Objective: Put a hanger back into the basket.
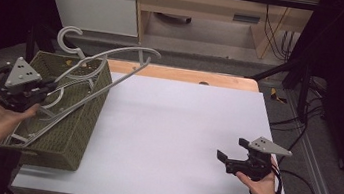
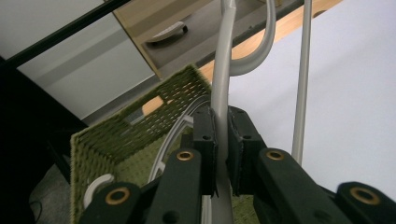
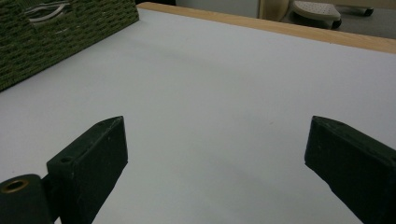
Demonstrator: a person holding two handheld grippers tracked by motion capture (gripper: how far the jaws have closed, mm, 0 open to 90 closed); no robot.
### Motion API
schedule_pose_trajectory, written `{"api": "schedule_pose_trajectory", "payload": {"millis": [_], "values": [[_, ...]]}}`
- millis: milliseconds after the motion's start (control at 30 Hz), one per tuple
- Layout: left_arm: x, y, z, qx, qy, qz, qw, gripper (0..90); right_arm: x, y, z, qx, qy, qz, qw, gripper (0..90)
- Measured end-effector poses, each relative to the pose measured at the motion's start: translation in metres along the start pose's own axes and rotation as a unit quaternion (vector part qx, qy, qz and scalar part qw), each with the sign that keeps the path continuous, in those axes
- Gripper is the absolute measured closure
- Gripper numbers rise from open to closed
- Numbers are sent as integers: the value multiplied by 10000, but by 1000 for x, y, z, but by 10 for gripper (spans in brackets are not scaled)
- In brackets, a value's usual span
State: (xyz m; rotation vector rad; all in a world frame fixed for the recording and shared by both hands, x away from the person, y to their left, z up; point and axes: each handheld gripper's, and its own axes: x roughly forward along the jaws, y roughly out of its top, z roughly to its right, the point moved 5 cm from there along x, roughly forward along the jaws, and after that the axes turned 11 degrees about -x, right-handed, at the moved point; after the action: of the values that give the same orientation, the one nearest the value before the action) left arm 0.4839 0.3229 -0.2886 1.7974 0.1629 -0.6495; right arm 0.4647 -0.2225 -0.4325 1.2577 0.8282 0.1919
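White tabletop, green woven basket [image 1: 82,130] at its left edge. I hold the grey hanger [image 1: 113,69] in my left gripper [image 2: 222,140], jaws clamped on its curved arm; its long axis runs forward beyond them, above the basket. My right gripper [image 1: 233,153] rests wide open, well apart.

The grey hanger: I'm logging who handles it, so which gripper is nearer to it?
Left. The left gripper is shut on the grey hanger over the green basket; the right gripper hangs open over the white table, far off.
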Motion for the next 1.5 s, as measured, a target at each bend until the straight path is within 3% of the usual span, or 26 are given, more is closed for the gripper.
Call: {"api": "schedule_pose_trajectory", "payload": {"millis": [200,667,833,1100,1500], "values": [[-1,-13,-22,-123,86,-32,9999,826,-2,0,1,-8,-16,7,10000,67],[-6,-52,-77,-240,714,-343,9966,827,-1,-1,0,-21,45,-25,10000,73],[-11,-63,-92,-341,787,-337,9957,827,0,-2,0,0,45,-33,10000,73],[-5,-75,-103,-384,895,-498,9940,827,1,-2,-1,-11,49,-46,10000,73],[8,-92,-106,-448,855,-712,9928,826,2,-3,-1,-9,58,-83,9999,73]]}}
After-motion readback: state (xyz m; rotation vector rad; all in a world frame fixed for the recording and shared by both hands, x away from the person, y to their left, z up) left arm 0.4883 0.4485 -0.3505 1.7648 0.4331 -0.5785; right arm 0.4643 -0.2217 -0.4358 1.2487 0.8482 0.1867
